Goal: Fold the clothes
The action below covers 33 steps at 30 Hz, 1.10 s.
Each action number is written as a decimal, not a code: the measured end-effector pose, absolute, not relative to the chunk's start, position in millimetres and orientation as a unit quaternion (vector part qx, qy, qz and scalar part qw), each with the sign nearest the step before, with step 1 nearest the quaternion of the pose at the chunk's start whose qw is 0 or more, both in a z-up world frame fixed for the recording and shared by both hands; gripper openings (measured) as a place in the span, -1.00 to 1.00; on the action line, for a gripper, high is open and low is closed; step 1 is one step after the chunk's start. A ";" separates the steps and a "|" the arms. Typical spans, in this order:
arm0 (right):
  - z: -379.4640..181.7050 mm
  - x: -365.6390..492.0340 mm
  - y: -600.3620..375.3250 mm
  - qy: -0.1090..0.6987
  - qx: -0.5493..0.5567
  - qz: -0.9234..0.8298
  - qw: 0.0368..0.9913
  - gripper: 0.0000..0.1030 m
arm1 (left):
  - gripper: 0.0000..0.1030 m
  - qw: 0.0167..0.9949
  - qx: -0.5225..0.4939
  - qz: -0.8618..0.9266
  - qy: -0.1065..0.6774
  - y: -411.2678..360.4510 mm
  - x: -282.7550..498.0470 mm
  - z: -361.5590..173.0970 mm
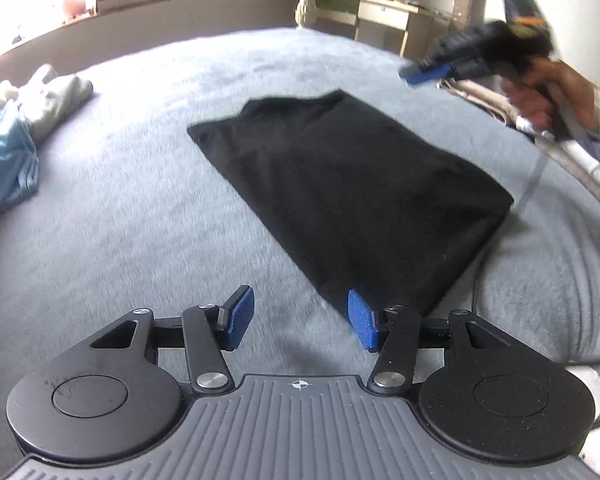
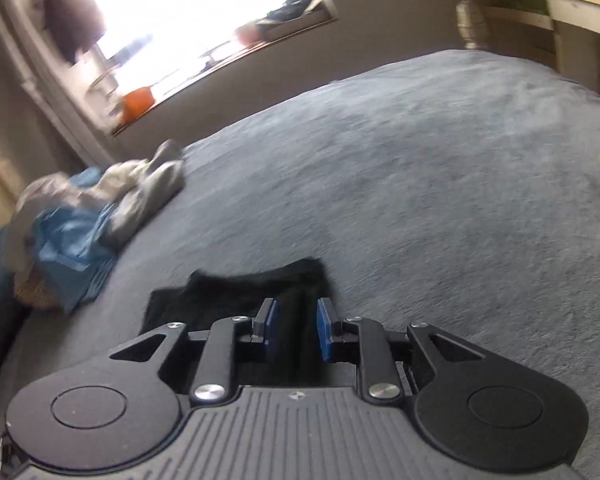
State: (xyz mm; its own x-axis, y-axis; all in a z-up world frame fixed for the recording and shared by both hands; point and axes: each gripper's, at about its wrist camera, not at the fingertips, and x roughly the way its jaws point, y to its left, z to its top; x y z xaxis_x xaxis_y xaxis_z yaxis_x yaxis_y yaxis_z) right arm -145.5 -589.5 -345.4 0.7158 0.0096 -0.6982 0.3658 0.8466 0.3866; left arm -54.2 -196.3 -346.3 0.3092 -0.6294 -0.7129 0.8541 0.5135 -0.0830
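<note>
Left gripper [image 1: 298, 318] fingers wide, empty, at near corner of folded black garment [image 1: 340, 196], a flat rectangle on fuzzy grey bed [image 1: 140, 220]. Right gripper [image 2: 296, 330] fingers narrowly parted, empty, above garment's edge. Crumpled clothes pile [image 1: 16, 136] far left.

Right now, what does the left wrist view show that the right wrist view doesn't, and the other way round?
Only the left wrist view shows the whole folded black garment lying flat, the right gripper raised beyond it in a hand, and the open left gripper, fingers apart and empty.

Only the right wrist view shows the window clearly, with an orange object on its sill.

Both show the grey bed cover, the garment and the unfolded clothes pile.
</note>
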 end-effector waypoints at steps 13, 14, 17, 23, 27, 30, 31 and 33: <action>-343.0 -207.1 -490.6 0.518 0.105 0.087 0.845 -0.56 | 0.03 0.765 0.205 -0.495 0.357 -212.8 -78.6 -366.2; -338.0 -209.7 -492.9 0.518 0.109 0.084 0.844 -0.56 | 0.03 0.766 0.201 -0.495 0.358 -212.1 -77.2 -365.3; -319.1 -208.2 -495.5 0.489 0.119 0.076 0.861 -0.55 | 0.03 0.774 0.192 -0.488 0.356 -213.6 -70.6 -360.6; -325.6 -182.0 -452.4 0.464 0.124 0.150 0.864 -0.55 | 0.03 0.775 0.186 -0.483 0.362 -220.6 -67.9 -359.9; -352.1 -178.4 -421.5 0.514 0.070 0.185 0.835 -0.55 | 0.03 0.775 0.188 -0.481 0.363 -218.2 -68.2 -360.2; -352.7 -184.6 -422.0 0.530 0.062 0.197 0.823 -0.55 | 0.03 0.775 0.191 -0.480 0.363 -215.8 -68.7 -360.5; -349.1 -185.4 -425.3 0.531 0.074 0.204 0.819 -0.55 | 0.03 0.775 0.192 -0.480 0.363 -215.0 -68.8 -360.6; -342.2 -188.5 -432.6 0.522 0.090 0.206 0.823 -0.54 | 0.03 0.777 0.186 -0.479 0.363 -216.1 -66.9 -358.6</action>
